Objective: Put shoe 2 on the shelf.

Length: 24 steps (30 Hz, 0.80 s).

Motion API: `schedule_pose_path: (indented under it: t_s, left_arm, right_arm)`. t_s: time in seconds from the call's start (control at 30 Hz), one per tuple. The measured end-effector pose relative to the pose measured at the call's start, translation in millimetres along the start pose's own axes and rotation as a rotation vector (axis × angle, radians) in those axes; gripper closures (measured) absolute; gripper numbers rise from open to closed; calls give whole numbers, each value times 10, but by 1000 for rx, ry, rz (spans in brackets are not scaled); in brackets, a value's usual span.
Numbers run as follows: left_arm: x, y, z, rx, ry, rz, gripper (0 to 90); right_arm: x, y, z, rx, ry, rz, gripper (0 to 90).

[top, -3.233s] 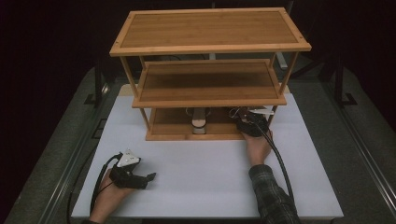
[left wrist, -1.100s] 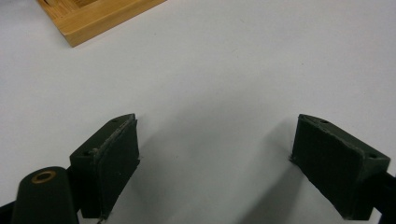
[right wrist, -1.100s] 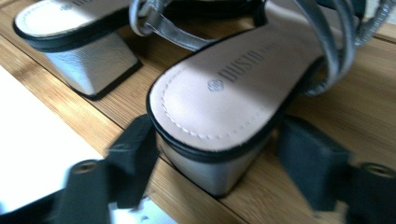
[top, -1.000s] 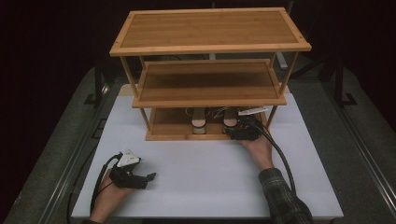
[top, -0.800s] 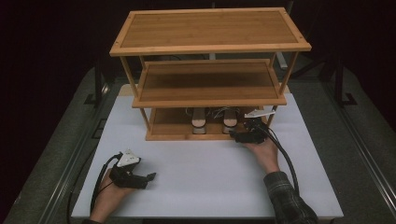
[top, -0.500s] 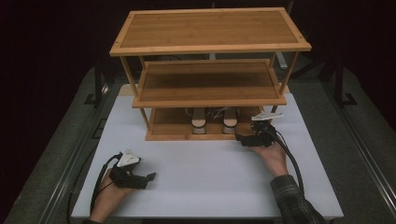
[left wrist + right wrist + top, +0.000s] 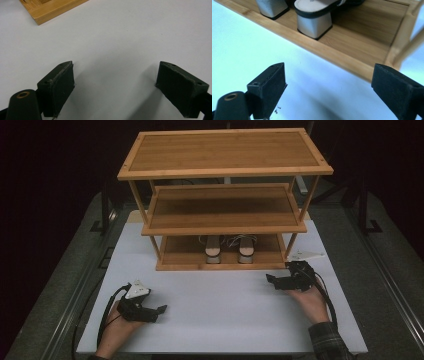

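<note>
Black jaws, plaid sleeve (image 7: 327, 340)

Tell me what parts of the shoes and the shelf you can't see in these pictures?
- Fronts of the two pale block-heeled shoes: in the high view, the middle board of the three-tier bamboo shelf rack covers them, so just the heels show.
- Same shoes in the right gripper view: the top edge cuts them off.
- Rack's bottom board: in the left gripper view, just one corner shows, cut by the top edge.
- Floor around the white table: too dark to tell.
</note>
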<state>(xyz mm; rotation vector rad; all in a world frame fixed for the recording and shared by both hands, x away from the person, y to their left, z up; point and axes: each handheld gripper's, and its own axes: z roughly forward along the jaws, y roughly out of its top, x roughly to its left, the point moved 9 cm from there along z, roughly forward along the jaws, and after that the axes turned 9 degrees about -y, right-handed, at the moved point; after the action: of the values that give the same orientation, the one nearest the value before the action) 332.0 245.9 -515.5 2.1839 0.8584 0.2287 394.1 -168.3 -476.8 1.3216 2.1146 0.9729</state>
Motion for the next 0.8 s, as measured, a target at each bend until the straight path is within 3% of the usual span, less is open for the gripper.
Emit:
schedule_pose_path:
  t_s: [0.37, 0.8]
  left_arm:
    - [0, 0, 0, 1, 0, 0, 138]
    - [0, -1, 0, 0, 0, 0, 138]
  right_arm:
    - [-35, -313, -351, 4, -12, -12, 115]
    - [-194, -923, -580, 103, -82, -24, 94]
